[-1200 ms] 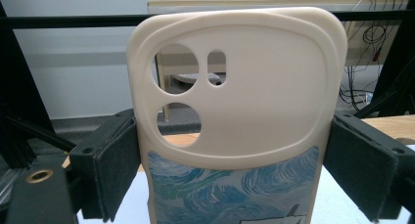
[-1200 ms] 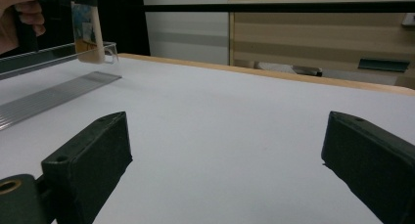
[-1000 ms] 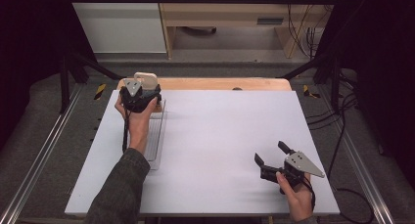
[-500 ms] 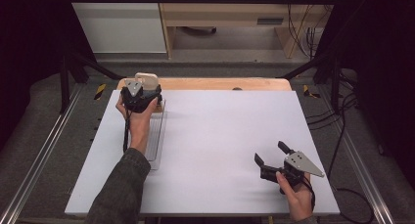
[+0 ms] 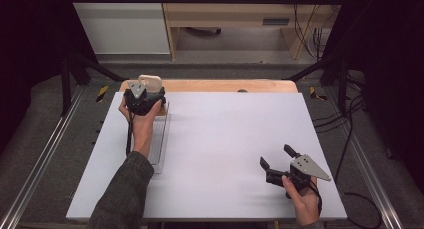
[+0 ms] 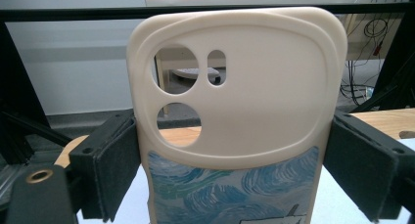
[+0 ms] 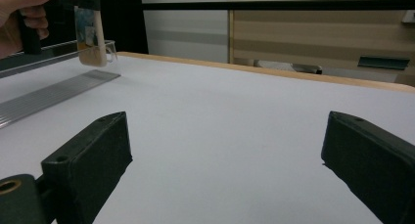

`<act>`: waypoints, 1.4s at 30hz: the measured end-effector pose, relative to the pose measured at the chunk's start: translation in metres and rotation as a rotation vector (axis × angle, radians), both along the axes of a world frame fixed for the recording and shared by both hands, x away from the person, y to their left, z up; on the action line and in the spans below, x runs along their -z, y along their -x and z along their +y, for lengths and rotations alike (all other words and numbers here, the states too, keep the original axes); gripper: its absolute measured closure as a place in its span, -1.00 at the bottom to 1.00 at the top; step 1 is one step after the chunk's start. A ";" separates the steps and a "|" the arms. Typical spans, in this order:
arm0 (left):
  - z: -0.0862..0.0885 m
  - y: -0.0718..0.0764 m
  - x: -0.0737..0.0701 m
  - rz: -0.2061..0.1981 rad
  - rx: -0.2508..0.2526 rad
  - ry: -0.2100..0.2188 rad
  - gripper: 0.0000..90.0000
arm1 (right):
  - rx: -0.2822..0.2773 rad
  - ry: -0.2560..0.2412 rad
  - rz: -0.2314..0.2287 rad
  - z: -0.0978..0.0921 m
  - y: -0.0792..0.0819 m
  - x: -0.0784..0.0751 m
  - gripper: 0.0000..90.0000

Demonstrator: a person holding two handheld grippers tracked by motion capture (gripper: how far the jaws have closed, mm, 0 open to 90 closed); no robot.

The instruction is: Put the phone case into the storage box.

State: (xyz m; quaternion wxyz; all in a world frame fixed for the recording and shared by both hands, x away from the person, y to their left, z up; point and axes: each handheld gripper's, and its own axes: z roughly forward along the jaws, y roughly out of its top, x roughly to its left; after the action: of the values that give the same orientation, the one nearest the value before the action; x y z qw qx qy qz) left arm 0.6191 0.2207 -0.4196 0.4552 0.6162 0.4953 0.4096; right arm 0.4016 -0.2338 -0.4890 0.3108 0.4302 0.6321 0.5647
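At about ten o'clock on the white table (image 5: pixel 225 139), the left tool (image 5: pixel 145 91) had its black padded jaws closed on the side edges of a cream, soft-looking phone case (image 6: pixel 235 111) with rounded corners, three camera cut-outs and a blue swirled print, held upright above a clear ribbed plastic tray (image 5: pixel 159 139). The flexible shell could probably bow or slip out under an uneven squeeze. At five o'clock, the right tool (image 5: pixel 277 164) rested wide open, holding nothing.

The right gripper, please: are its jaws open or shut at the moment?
Open. The right gripper holds nothing: in its own view the two black jaws stand far apart, with bare white table between them.
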 end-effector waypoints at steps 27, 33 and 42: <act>-0.003 -0.003 0.007 0.020 -0.002 -0.030 -0.75 | -0.001 0.001 0.005 0.001 0.000 0.001 -0.90; -0.001 -0.003 0.009 0.025 -0.001 -0.020 -0.75 | -0.001 0.002 0.006 0.001 0.000 0.001 -0.90; -0.001 -0.003 0.010 0.032 -0.007 -0.021 -0.75 | -0.002 0.005 0.007 0.001 -0.001 0.002 -0.90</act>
State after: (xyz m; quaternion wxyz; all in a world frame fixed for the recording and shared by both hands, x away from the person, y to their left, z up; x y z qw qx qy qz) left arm 0.6225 0.2199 -0.4296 0.4395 0.6257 0.5003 0.4064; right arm 0.4022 -0.2327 -0.4906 0.3088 0.4306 0.6352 0.5619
